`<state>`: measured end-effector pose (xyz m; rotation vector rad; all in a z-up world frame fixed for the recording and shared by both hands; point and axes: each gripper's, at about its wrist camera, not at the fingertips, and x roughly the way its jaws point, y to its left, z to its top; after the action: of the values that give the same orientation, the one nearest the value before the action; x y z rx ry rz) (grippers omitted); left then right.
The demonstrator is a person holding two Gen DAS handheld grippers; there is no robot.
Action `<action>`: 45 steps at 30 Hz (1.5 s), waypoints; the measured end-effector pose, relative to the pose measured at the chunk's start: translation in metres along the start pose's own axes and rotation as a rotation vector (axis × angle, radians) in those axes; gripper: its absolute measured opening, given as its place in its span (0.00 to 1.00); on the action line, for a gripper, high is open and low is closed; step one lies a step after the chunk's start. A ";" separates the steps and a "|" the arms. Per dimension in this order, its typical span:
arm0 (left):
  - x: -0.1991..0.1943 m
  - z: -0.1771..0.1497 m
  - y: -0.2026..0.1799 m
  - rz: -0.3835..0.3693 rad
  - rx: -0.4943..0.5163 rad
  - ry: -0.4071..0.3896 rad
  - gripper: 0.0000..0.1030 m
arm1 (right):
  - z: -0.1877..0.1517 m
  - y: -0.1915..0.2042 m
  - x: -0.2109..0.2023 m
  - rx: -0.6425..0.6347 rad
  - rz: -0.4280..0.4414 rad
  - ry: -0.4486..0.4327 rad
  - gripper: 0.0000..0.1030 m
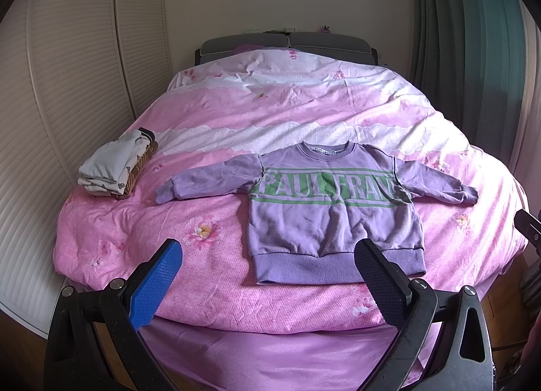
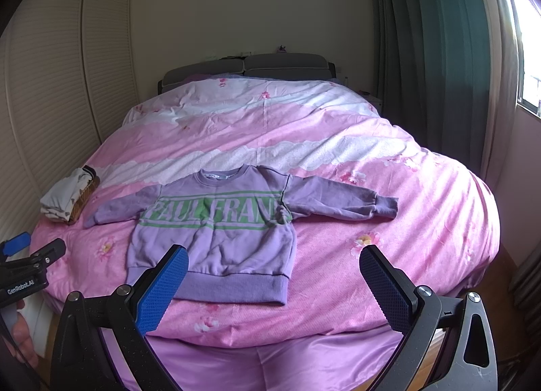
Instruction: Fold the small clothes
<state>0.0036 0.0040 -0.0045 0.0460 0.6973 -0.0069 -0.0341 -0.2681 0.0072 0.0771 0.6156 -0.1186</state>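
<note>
A small purple sweatshirt (image 1: 333, 208) with green "PAUL FRANK" lettering lies flat and face up on the pink bed, both sleeves spread out sideways. It also shows in the right wrist view (image 2: 216, 238). My left gripper (image 1: 268, 255) is open and empty, hovering at the foot of the bed before the sweatshirt's hem and to its left. My right gripper (image 2: 274, 262) is open and empty, hovering before the hem's right end. The left gripper's fingers (image 2: 50, 254) show at the left edge of the right wrist view.
A stack of folded clothes (image 1: 115, 164) sits on the bed's left side, also in the right wrist view (image 2: 69, 198). The pink floral duvet (image 1: 304, 107) covers the bed. Louvred wardrobe doors (image 1: 67, 86) stand left, curtains (image 2: 432, 52) right.
</note>
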 end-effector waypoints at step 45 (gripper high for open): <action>0.021 0.013 -0.043 -0.034 0.041 -0.011 1.00 | -0.001 -0.023 0.017 0.027 -0.021 0.002 1.00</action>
<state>0.0272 -0.0396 -0.0102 0.0732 0.6867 -0.0543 -0.0234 -0.2920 -0.0045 0.0970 0.6167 -0.1478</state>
